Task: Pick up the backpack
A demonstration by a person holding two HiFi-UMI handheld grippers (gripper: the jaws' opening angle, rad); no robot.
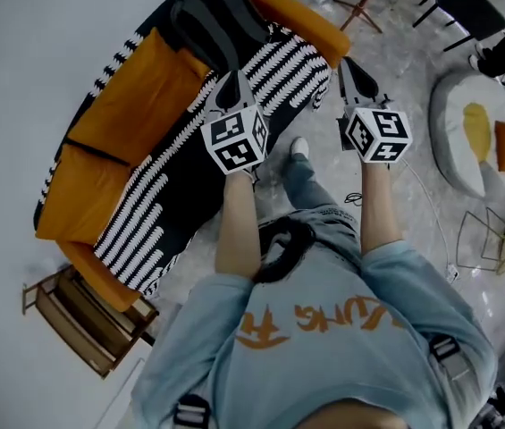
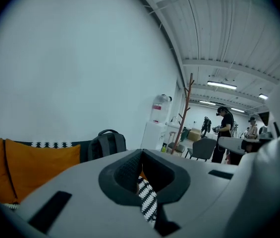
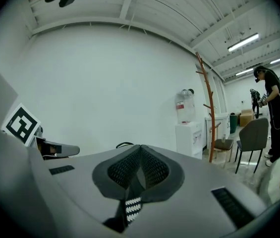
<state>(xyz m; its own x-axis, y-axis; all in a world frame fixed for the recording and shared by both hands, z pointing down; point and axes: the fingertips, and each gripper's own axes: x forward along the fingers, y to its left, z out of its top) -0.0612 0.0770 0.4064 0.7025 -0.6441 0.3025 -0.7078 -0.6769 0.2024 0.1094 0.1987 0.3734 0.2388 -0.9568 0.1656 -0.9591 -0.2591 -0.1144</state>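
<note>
Peeking over the right gripper (image 3: 140, 150), jaws closed: backpack (image 3: 125, 143) handle only (left gripper (image 2: 142, 155) closed, empty too).

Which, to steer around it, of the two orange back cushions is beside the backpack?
The upper cushion in the head view, right beside the dark backpack; the lower cushion sits farther along the sofa.

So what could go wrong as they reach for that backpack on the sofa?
1. The left gripper and the right gripper both have their fingers shut. If they don't open in time, they may only shove the backpack.
2. The backpack stands upright at the far end of the sofa, so a nudge could topple it.
3. The striped throw lies right by it and might get pinched along with a strap.
</note>
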